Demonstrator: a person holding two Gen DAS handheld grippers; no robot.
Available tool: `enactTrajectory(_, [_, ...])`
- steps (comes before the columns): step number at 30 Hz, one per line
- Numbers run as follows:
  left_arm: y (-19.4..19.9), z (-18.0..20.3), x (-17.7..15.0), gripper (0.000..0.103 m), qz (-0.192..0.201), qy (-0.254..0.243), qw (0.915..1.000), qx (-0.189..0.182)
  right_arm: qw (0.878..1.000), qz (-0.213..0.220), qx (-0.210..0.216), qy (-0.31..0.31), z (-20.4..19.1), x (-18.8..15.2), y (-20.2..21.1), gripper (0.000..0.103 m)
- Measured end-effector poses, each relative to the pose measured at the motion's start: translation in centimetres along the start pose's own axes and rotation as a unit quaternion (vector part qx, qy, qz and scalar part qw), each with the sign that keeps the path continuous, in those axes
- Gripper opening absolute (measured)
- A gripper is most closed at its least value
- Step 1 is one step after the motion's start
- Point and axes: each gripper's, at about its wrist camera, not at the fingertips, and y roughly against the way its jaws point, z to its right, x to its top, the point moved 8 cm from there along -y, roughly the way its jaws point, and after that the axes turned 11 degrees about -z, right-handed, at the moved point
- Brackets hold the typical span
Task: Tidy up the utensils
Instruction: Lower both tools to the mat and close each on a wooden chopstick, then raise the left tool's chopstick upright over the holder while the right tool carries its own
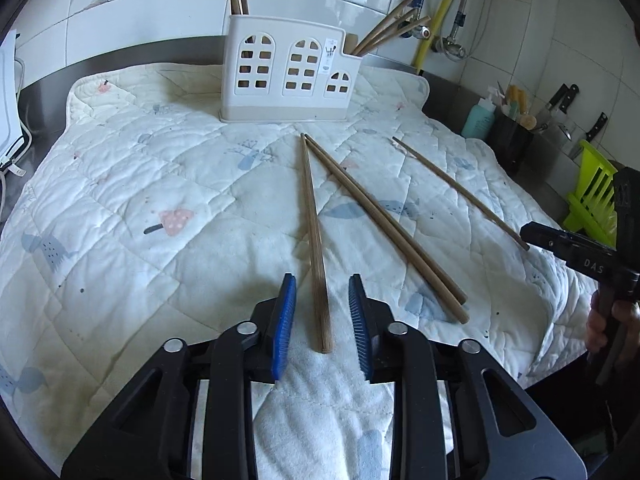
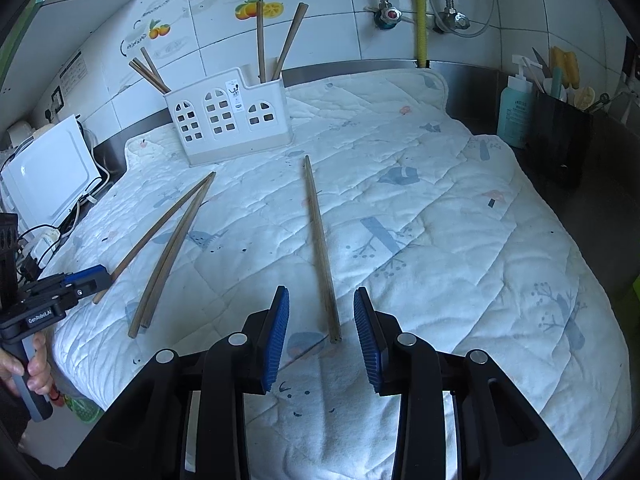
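Between each gripper's parted jaws lies one chopstick (image 1: 316, 248) (image 2: 322, 256), flat and ungrasped.

Bright daylight, sharp focus, fisheye-bent edges

quilt (image 2: 440, 240) right side bare, free pass | left: chopsticks (image 2: 168, 248) | rear: caddy (image 2: 232, 120) blocks

You are working over a white quilted cloth (image 2: 440, 208) printed with small mushrooms and trees, spread on a dark steel counter (image 2: 580, 208). Behind it you face a glossy white tiled wall (image 2: 328, 32) with fruit stickers, a yellow hose (image 2: 420, 12) and metal valves. A white appliance (image 2: 52, 172) sits to your left, a teal pump bottle (image 2: 516, 112) and knives (image 1: 568, 100) to your right.
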Motion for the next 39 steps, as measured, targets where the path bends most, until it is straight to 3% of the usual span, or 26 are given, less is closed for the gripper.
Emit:
enactTrajectory(4, [-0.6, 0.3, -0.1, 0.024, 0.001, -0.001, 1.0000, 0.003, 1.000, -0.003, 0.001, 0.000, 0.1, -0.1, -0.3, 0.030])
enactTrajectory(10, [-0.9, 0.0, 0.4, 0.006, 0.001, -0.005, 0.9992, 0.040, 1.000, -0.004, 0.004, -0.001, 0.1, 0.0, -0.7, 0.027])
enactTrajectory(16, [-0.8, -0.3, 0.6, 0.005, 0.000, 0.002, 0.9992, 0.039, 1.000, -0.007, 0.006, 0.002, 0.0, 0.1, -1.5, 0.022])
enactTrajectory(23, [-0.8, -0.6, 0.2, 0.009, 0.007, 0.029, 0.9995, 0.006, 1.000, 0.002, 0.004, -0.009, 0.5, 0.1, -2.2, 0.015])
enactTrajectory(29, [-1.0, -0.2, 0.2, 0.007, 0.012, 0.013, 0.9997, 0.019, 1.000, 0.012, -0.001, -0.010, 0.4, 0.1, -2.0, 0.006])
enactTrajectory(39, [1.1, -0.5, 1.3, 0.006, 0.036, 0.011, 0.9992, 0.012, 0.996, 0.056, -0.040, 0.052, -1.3, 2.8, 3.2, 0.006])
